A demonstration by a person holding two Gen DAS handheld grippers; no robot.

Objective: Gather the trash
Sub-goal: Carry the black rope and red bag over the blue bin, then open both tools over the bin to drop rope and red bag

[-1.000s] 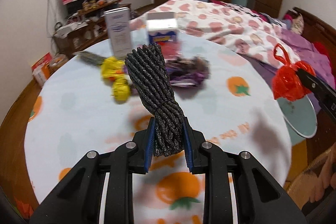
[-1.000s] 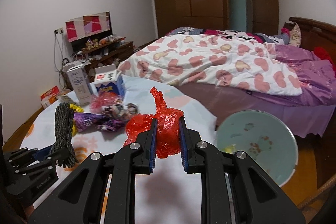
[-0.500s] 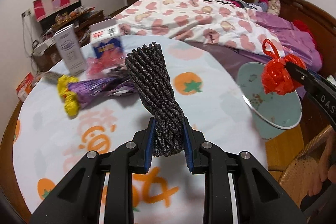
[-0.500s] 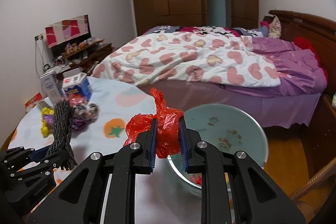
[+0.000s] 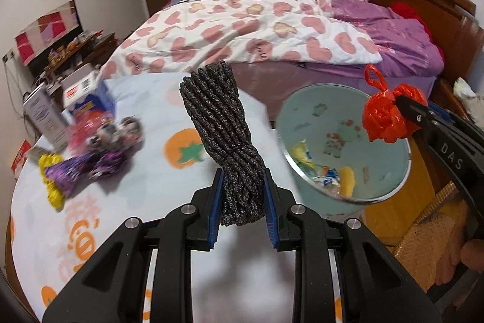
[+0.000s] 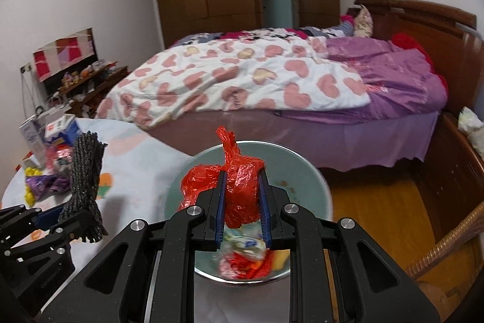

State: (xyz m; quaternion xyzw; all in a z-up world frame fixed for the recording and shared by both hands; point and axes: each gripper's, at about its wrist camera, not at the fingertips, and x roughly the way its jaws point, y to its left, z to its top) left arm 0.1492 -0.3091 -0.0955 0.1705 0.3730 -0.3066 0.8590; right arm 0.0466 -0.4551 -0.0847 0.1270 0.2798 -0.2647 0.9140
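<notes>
My left gripper (image 5: 242, 202) is shut on a dark grey bundle of rope (image 5: 222, 123), held upright above the table near its right edge. My right gripper (image 6: 242, 202) is shut on a crumpled red plastic bag (image 6: 239, 183), held over the pale green trash bin (image 6: 305, 171). The bin (image 5: 390, 159) stands beside the table and holds several wrappers. In the left wrist view the red bag (image 5: 384, 117) hangs over the bin's far right side. The rope also shows in the right wrist view (image 6: 84, 171).
On the round table (image 5: 145, 196) lie a purple and yellow wrapper (image 5: 69, 171), pink and dark wrappers (image 5: 109, 129) and two cartons (image 5: 45, 114). A bed (image 6: 257, 74) lies behind. A wicker chair (image 6: 447, 247) stands right of the bin.
Both grippers have swung right from the table's middle toward the bin. The red bag is now over the bin. The rope is closer to the bin's left rim.
</notes>
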